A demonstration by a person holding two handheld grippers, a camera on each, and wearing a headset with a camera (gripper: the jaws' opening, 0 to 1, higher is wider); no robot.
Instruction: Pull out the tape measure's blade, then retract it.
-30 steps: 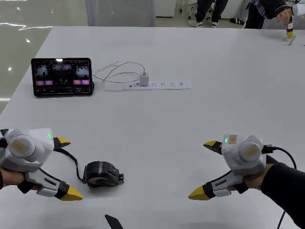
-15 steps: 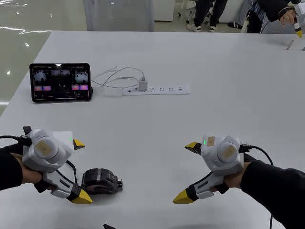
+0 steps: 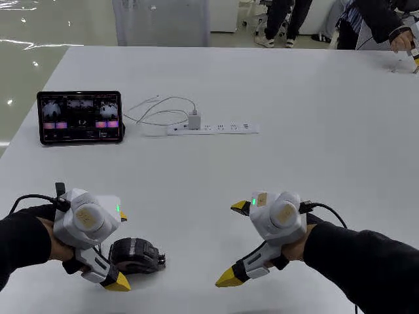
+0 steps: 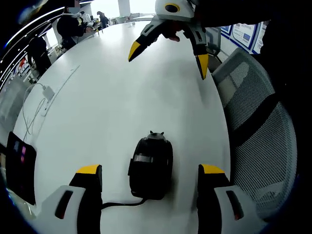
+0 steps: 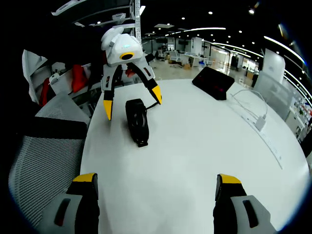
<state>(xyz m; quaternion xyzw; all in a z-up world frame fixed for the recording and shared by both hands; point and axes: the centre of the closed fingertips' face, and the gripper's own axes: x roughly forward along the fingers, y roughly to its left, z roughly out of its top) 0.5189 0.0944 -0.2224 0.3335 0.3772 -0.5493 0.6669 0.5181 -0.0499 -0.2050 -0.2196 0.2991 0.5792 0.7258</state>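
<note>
Bright, even overhead light floods the white bench (image 3: 294, 131); the tape measure (image 3: 134, 255) casts only a soft, faint shadow. Glare streaks the glossy floor (image 3: 26, 72). Both gripper views bow strongly at their edges; ceiling lights (image 5: 251, 10) dot the right one's top.

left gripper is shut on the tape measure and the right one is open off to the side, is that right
Not quite. The left gripper is open: in the left gripper view its fingers stand on either side of the tape measure with gaps, not touching it. The right gripper is open off to the side, as you said.
</note>
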